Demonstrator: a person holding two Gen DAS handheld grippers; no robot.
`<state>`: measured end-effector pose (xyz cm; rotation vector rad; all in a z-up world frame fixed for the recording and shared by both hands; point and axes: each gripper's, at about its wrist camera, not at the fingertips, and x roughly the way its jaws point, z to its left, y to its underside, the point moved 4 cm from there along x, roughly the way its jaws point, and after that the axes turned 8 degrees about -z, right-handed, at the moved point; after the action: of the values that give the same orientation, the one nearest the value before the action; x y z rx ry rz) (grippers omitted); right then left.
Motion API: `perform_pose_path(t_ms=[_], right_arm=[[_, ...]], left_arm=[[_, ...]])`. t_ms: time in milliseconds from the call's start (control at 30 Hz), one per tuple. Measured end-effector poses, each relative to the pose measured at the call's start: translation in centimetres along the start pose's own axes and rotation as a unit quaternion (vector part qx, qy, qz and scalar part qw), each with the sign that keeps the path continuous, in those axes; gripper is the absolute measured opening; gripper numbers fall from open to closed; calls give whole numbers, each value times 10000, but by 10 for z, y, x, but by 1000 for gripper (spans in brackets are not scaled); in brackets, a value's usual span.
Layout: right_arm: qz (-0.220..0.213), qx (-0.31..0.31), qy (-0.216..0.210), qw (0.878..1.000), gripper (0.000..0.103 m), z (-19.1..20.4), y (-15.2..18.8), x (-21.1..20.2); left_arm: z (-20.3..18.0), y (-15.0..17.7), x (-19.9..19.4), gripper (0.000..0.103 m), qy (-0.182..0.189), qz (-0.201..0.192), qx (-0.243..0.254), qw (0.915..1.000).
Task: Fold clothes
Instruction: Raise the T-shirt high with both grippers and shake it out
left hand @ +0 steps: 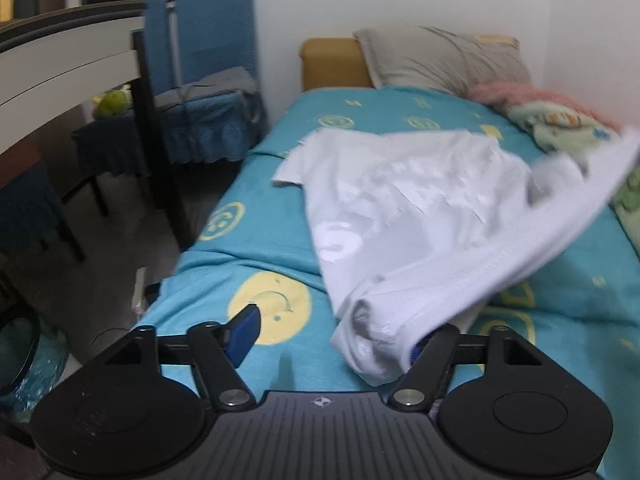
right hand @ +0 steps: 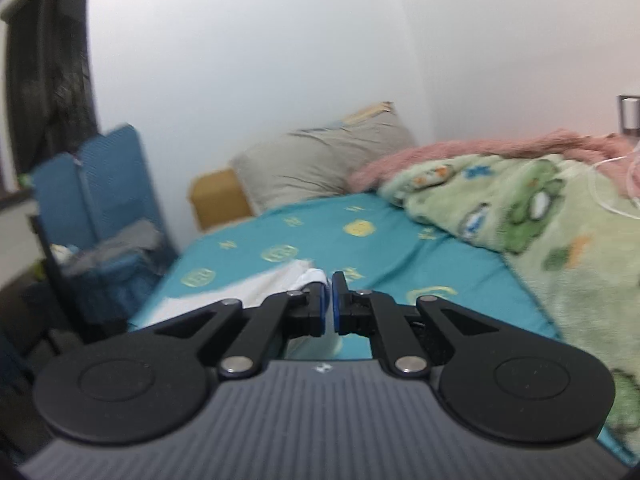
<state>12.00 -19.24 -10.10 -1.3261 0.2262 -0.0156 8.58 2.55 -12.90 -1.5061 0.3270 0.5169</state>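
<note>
One white shirt [left hand: 420, 208], one pillow [left hand: 444, 60], two blankets: pink [right hand: 480, 156], green [right hand: 540, 216]. One blue chair [left hand: 208, 80]. Two grippers: left [left hand: 332, 336], right [right hand: 331, 304].

The left gripper [left hand: 332, 336] has its two black fingers spread wide apart. The blue pad [left hand: 243, 334] of its left finger shows clearly and touches nothing. The pad of its right finger is mostly hidden under white cloth, so only a small blue edge shows there. The left gripper points forward and a little downward.

The right gripper [right hand: 331, 304] has its fingers almost together, with only a thin gap between the two blue pads [right hand: 320, 305]. Nothing shows between them. The right gripper is held level and points forward.
</note>
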Motion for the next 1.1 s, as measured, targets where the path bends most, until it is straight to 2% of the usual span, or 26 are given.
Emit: perform_pose_path(t_ms=[67,133,167,233,300,400,467,567,767,933,1033,1100], right_arm=[[107,-131,184,9997,19,-3,6,5],[210,-247,356,9988,37,-6,12,9],[230,-213,369,9988,42,-8,12,8],[100,-167,313,9993,58,-9,6,2],[-179,-188,262,9993,63,-5,-10,-11],[-651,-207,106,9976,63,4,-53,-37],[-972,-217,31,9950,63,9,-90,-52],[-1441,-169,-68,9894,63,17,-154,-79],[-2370,-215,-327,9707,63,31,-282,-164],[-2927,-26,-550,9546,64,29,-370,-261],[-3184,-102,-565,9462,66,27,-409,-312],[-3305,-99,-595,9419,66,24,-429,-341]], left_arm=[[5,-14,-11,73,-182,-451,-70,9988],[12,-28,-22,74,-337,-916,-220,9950],[16,-35,-27,74,-399,-1096,-342,9926],[26,-48,-36,75,-501,-1416,-566,9870],[33,-67,-44,76,-506,-1638,-654,9830],[41,-107,-62,77,-463,-1973,-808,9759],[38,-142,-85,77,-511,-2346,-622,9688],[33,-198,-126,77,-586,-2919,-335,9541],[37,-306,-243,76,-532,-3844,-369,9209],[43,-359,-367,77,-210,-4470,-294,8938],[44,-375,-435,77,-51,-4622,-321,8862],[43,-380,-470,77,77,-4647,-376,8846]])
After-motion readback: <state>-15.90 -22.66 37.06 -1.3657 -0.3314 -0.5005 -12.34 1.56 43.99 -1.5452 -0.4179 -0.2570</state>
